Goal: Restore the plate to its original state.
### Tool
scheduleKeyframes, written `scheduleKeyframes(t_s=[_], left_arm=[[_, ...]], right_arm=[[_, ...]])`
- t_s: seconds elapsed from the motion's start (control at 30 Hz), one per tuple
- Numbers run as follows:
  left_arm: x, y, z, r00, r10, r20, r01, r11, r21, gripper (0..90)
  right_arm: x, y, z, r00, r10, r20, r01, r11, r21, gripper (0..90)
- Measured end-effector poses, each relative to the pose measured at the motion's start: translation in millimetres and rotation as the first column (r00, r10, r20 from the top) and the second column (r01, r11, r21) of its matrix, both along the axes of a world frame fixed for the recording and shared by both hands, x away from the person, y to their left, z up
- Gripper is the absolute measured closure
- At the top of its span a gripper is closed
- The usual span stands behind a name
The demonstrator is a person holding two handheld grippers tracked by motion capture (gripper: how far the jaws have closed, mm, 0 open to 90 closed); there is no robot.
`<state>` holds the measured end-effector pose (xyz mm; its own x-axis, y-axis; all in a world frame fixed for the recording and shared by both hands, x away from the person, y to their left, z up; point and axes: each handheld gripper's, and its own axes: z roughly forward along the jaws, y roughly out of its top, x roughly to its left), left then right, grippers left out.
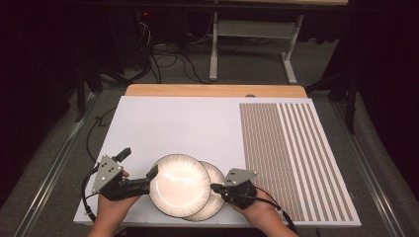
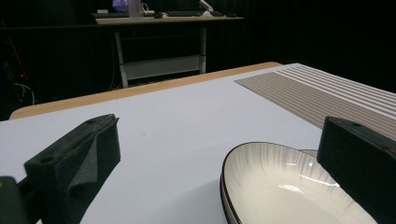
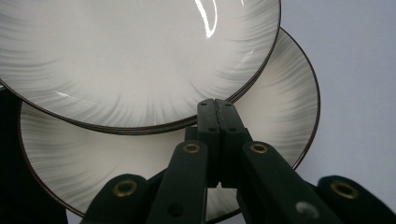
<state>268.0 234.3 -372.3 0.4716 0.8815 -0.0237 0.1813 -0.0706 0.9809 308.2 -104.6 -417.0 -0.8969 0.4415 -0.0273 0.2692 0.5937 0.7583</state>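
Plates: 2 overlap at lower center, upper plate (image 1: pixel 179 185) on lower plate (image 1: pixel 213 197); left gripper (image 1: pixel 140 168) jaws gape wide beside it, right gripper (image 1: pixel 216 187) jaws shut, empty.

Upper plate (image 1: pixel 179 185) overlaps lower plate (image 1: pixel 216 203), offset left of it; striped mat (image 1: pixel 296 158) lies right of both.

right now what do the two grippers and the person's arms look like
Both are black handheld tools. The left gripper and right gripper each carry a grey three-cornered plate dotted with small holes on top, and a black cable trails from each toward the table's near edge. In the right gripper view the linkage bars show brass-coloured rivets, and in the left gripper view the jaws are blocky with dark foam-like pads. The forearms are bare, no sleeves.
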Motion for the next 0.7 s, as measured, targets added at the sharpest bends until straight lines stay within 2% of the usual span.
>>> scheduleKeyframes(t_s=[0.7], left_arm=[[0.6,-1.6,0.2,0.9999,0.003,-0.011,-0.003,0.9998,0.018,0.6]], right_arm=[[-0.2,0.0,-0.3,1.0,-0.001,0.001,0.001,1.0,0.008,90.0]])
